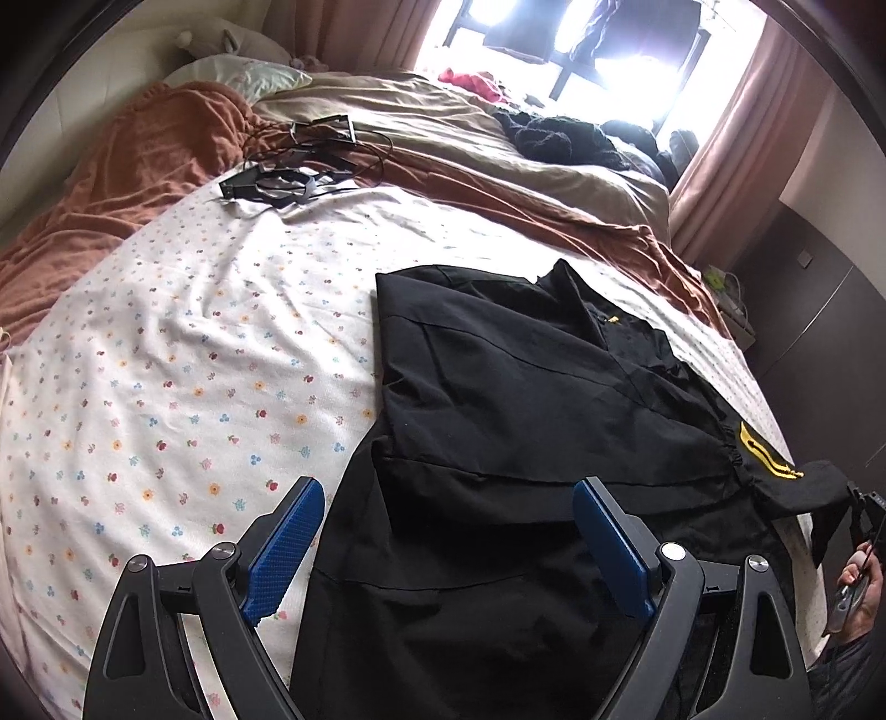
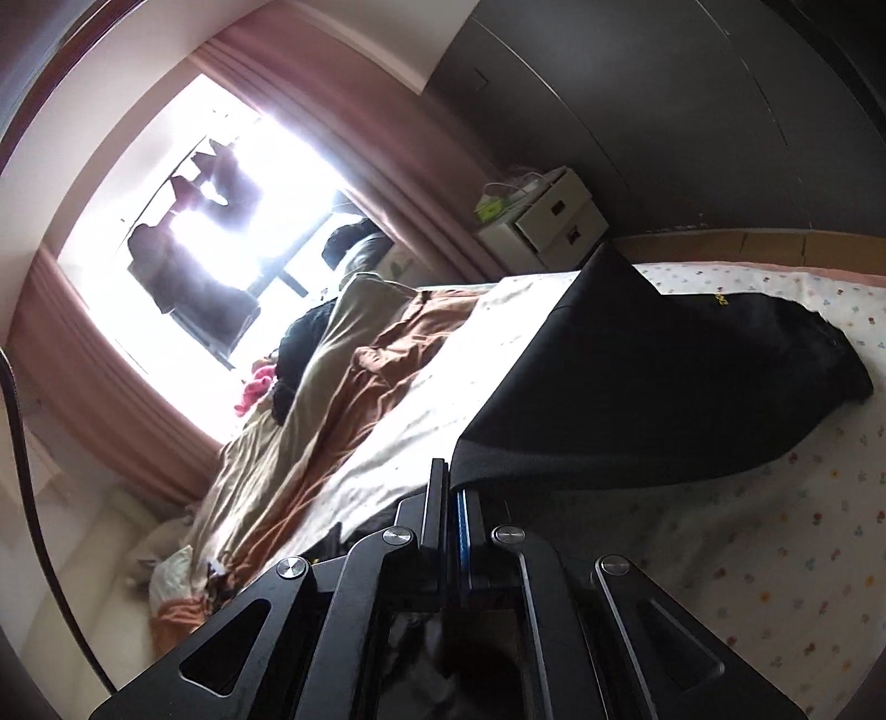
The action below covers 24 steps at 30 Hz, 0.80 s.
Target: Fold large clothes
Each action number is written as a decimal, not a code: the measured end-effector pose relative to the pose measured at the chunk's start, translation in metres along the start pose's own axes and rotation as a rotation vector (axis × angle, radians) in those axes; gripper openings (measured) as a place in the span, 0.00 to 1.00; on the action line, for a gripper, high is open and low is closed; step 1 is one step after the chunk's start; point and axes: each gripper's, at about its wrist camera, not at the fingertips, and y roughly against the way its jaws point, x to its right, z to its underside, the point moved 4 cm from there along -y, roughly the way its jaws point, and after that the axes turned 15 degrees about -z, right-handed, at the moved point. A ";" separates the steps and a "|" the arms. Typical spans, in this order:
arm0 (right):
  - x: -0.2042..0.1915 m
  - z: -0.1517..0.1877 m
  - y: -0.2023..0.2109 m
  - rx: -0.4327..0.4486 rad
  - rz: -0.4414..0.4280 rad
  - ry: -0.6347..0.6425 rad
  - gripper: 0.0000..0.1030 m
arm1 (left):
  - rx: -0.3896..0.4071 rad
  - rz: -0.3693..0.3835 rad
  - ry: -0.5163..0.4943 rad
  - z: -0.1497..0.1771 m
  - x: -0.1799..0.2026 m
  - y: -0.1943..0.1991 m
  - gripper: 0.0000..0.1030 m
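Daylight floods through the window (image 1: 581, 39) behind pink curtains (image 2: 387, 183), washing out the far end of a bed whose flowered white sheet (image 1: 183, 354) takes up most of my left view, with a rust-brown blanket (image 1: 127, 160) bunched toward the pillows and a tangle of black straps and cables (image 1: 299, 166) lying on it. On the sheet lies the black garment (image 1: 498, 399), spread mostly flat toward the right half of the bed; its long axis runs from just under my left gripper away toward the window, leaning right, and a yellow emblem (image 1: 761, 451) shows near its right edge. That right corner is lifted off the sheet and drawn out sideways. My left gripper (image 1: 448, 545) hovers low over the near end of the cloth, its blue-padded fingers (image 1: 285, 548) spread wide with nothing between them, one over the sheet and the other over the fabric. My right gripper (image 2: 455, 484) is rolled onto its side, so the bed looks tilted in its view, and its jaws are pressed together on an edge of the black garment (image 2: 637, 376), which stretches taut from the fingertips across to the bed. A white drawer unit (image 2: 548, 221) stands beside the bed against a dark wardrobe (image 2: 692, 99).
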 end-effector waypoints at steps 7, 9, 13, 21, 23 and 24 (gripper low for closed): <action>-0.072 0.026 -0.026 -0.060 -0.147 0.063 0.04 | 0.008 0.035 0.022 -0.002 -0.004 0.010 0.89; -0.095 0.044 -0.043 -0.114 -0.186 0.095 0.04 | 0.012 0.037 0.023 -0.003 -0.007 0.012 0.89; -0.124 0.080 -0.076 -0.215 -0.224 0.151 0.04 | 0.004 0.046 0.045 -0.003 -0.015 0.012 0.89; -0.149 0.163 -0.136 -0.438 -0.240 0.226 0.04 | -0.002 0.057 0.067 -0.007 -0.024 0.012 0.89; -0.149 0.186 -0.150 -0.505 -0.216 0.233 0.05 | -0.003 0.058 0.069 -0.007 -0.025 0.012 0.89; -0.147 0.196 -0.154 -0.538 -0.195 0.238 0.05 | -0.004 0.060 0.072 -0.007 -0.026 0.012 0.89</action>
